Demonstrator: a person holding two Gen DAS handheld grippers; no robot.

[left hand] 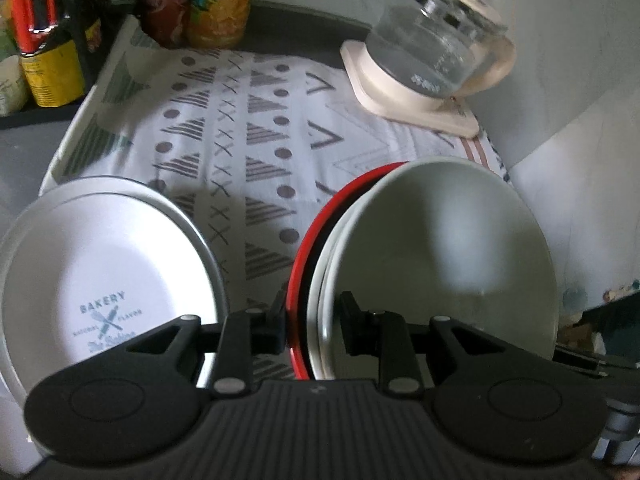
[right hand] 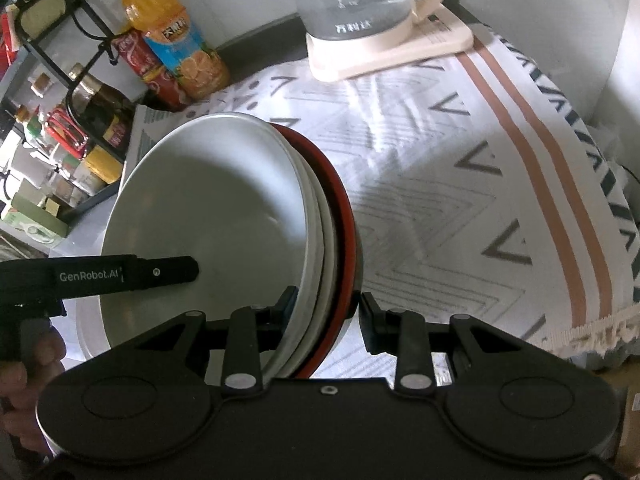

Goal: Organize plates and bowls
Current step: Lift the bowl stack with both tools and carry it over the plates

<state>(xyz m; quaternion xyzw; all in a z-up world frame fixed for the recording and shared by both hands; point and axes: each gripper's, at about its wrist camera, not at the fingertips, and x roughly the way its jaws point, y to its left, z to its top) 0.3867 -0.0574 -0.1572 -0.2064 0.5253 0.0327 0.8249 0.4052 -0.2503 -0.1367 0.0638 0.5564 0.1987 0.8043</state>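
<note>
A nested stack of bowls, white ones (left hand: 436, 248) inside a red one (left hand: 298, 280), is held tilted above the patterned cloth (left hand: 256, 128). My left gripper (left hand: 312, 316) is shut on the stack's rim, one finger outside the red bowl, one inside the white. My right gripper (right hand: 326, 312) is shut on the opposite rim of the same stack (right hand: 216, 216), with the red bowl (right hand: 346, 232) on its right side. The left gripper's finger (right hand: 160, 274) shows inside the bowl in the right wrist view. White "BAKERY" plates (left hand: 104, 280) lie stacked at the left.
A glass kettle (left hand: 436, 36) on a cream base (left hand: 404, 96) stands at the back right. Drink bottles (left hand: 220, 4) and a rack of jars (right hand: 60, 120) stand at the back left. The cloth's fringed edge (right hand: 592, 328) hangs at the right.
</note>
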